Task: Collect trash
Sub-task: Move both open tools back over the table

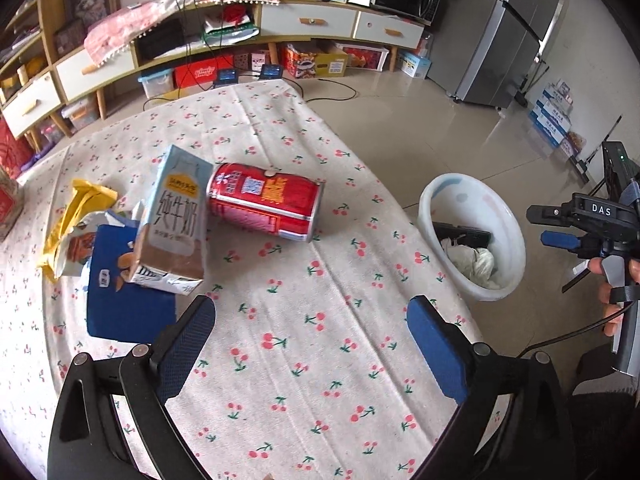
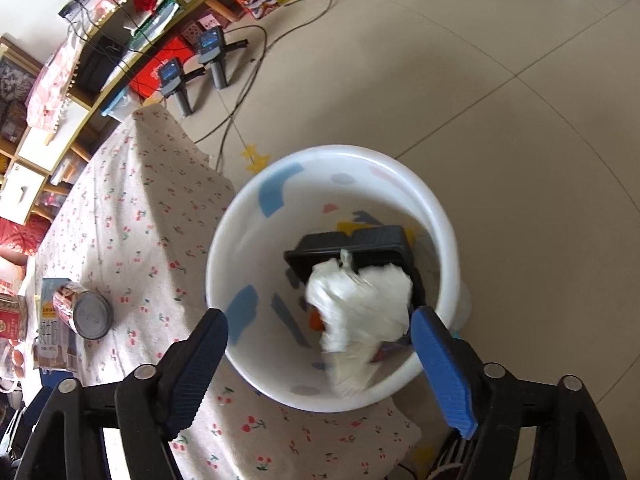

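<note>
White bag point(image 2: 360, 304) in bin point(image 2: 240, 216), between fingers point(image 2: 442, 354)

Bright daylight, fisheye-bent edges — white bag point(image 2: 360, 308) motion-blurred, floor glare

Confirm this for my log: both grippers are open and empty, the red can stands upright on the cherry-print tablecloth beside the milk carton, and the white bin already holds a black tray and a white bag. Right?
One error: the red can lies on its side, not upright, as the left wrist view shows. The rest holds: left gripper and right gripper open and empty, milk carton beside the can, black tray and white bag in the white bin.
</note>
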`<state>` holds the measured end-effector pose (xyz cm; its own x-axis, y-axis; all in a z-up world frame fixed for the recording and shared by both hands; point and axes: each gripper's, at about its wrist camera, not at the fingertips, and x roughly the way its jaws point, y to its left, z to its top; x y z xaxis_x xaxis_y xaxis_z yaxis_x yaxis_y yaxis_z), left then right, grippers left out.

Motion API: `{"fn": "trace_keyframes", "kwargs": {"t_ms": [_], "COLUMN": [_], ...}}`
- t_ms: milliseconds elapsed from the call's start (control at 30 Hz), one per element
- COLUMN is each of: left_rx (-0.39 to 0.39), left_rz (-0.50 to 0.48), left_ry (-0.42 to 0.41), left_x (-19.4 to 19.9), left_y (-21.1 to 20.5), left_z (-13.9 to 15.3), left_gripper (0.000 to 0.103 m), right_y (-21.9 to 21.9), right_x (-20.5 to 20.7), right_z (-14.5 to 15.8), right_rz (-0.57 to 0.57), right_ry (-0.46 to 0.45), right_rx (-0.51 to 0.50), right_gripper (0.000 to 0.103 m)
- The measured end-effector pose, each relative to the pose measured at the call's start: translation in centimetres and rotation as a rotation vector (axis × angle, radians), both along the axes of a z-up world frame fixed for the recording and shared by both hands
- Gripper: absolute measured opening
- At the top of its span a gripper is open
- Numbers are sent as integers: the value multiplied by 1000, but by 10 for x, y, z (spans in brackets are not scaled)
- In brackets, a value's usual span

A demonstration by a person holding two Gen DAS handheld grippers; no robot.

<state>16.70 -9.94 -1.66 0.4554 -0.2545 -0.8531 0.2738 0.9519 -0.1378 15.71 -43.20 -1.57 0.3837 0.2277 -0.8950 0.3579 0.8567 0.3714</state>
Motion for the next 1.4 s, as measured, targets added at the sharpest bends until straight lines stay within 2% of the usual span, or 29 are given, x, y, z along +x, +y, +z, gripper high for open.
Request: {"fn": "trace_keyframes", "kwargs": {"t_ms": [233, 633, 733, 800, 867, 933, 1067, 1167, 1233, 1367, 1400], "left_rx": [-18, 53, 39, 29, 53, 76, -36, -77, -109, -214, -226], "left_rz": [68, 112, 134, 157, 200, 243, 286, 288, 289, 274, 263], "left_ry": [8, 24, 27, 16, -7, 19, 57, 64, 80, 153, 172], "left_x": [-2, 7, 13, 16, 19, 25, 36, 43, 47, 54, 54], "left_y": [46, 109, 121, 128, 137, 144, 156, 158, 159, 160, 158], "left_z": [4, 1, -2, -3, -5, -10, -13, -13, -14, -26, -30], "left_gripper": [98, 98, 98, 98, 98, 98, 98, 96, 82, 66, 54], "right_y": [25, 80, 97, 108, 118, 127, 141, 150, 155, 165, 167], "right_x": [3, 16, 21, 26, 29, 32, 40, 46, 50, 58, 60], "right_z": [7, 18, 22, 23, 23, 22, 19, 18, 17, 13, 12], "right_rz": [58, 172, 198, 213, 225, 228, 234, 239, 238, 238, 243], "right_ry": [4, -14, -22, -25, -26, -21, -10, -13, -14, -9, -6], "right_rx": [-37, -63, -62, -59, -55, -48, -28, -36, -35, -29, -33], "right_gripper": [81, 81, 81, 81, 81, 81, 81, 81, 81, 81, 81]}}
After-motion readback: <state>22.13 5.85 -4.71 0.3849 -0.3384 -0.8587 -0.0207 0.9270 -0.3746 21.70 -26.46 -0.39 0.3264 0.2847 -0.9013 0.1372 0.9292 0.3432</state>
